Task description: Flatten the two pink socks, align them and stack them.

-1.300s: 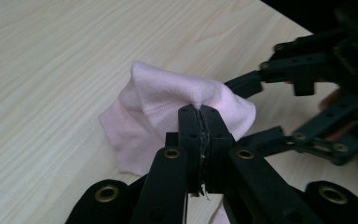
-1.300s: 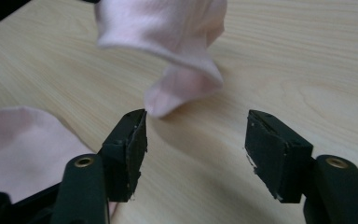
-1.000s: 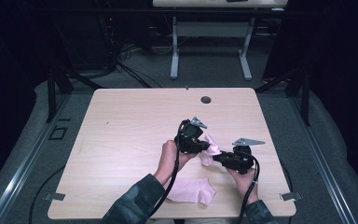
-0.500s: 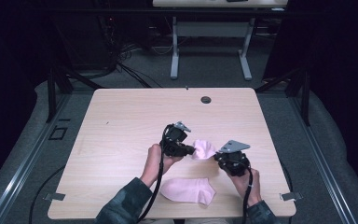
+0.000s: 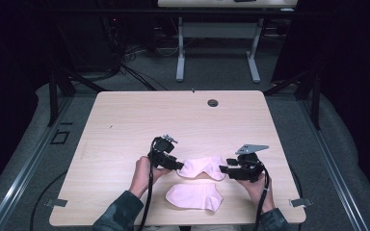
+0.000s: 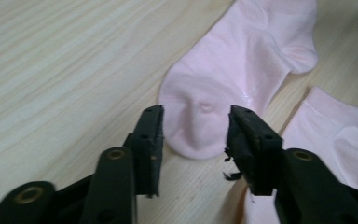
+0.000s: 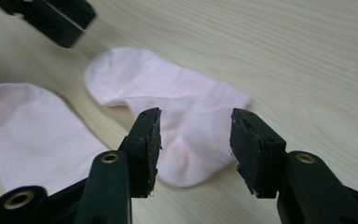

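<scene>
A pale pink cotton ankle sock lies flat on the light wooden table, stretched between two black grippers. The left gripper hovers at one end and the right gripper at the other, both with jaws spread, gripping nothing. A second pink sock lies just nearer the person.

You have a light wooden table at the frame's centre, with a small dark round grommet near its far edge. At top centre, behind it, stands a second table's white leg frame, with cables on the grey floor at upper left.
</scene>
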The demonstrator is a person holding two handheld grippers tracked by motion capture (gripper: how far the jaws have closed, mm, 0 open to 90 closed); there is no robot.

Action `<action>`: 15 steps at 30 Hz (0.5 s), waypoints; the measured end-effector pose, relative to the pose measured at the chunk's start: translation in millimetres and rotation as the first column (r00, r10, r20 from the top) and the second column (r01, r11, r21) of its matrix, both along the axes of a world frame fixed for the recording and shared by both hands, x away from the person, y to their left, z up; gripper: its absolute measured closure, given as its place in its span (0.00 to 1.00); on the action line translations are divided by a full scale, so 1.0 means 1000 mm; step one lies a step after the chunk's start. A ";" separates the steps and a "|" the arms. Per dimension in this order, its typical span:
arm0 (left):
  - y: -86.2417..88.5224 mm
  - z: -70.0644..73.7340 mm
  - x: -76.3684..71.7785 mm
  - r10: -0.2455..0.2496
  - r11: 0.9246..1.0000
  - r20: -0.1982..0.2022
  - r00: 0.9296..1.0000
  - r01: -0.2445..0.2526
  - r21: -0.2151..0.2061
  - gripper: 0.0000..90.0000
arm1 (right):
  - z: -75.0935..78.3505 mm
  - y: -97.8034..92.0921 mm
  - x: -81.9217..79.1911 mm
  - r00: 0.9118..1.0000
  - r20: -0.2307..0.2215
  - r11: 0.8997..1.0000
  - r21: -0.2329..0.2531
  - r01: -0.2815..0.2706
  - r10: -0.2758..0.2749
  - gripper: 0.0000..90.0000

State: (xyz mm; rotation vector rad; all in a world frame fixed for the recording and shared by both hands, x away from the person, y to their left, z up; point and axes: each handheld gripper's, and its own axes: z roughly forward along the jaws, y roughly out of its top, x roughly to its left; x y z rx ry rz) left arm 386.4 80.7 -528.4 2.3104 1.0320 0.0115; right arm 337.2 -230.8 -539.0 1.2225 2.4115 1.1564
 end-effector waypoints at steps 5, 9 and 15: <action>0.001 -0.006 0.002 0.040 0.999 -0.018 0.999 -0.040 -0.016 0.52 | -0.010 0.004 0.010 0.998 -0.045 0.998 -0.049 0.039 -0.041 0.60; -0.005 -0.010 0.001 0.045 0.999 -0.003 0.999 -0.045 0.006 0.51 | -0.017 0.011 0.017 0.997 -0.053 0.995 -0.088 0.053 -0.057 0.63; -0.012 -0.016 -0.002 0.041 0.999 0.034 0.999 -0.042 0.029 0.52 | -0.023 0.018 0.021 0.997 -0.065 0.991 -0.130 0.039 -0.048 0.67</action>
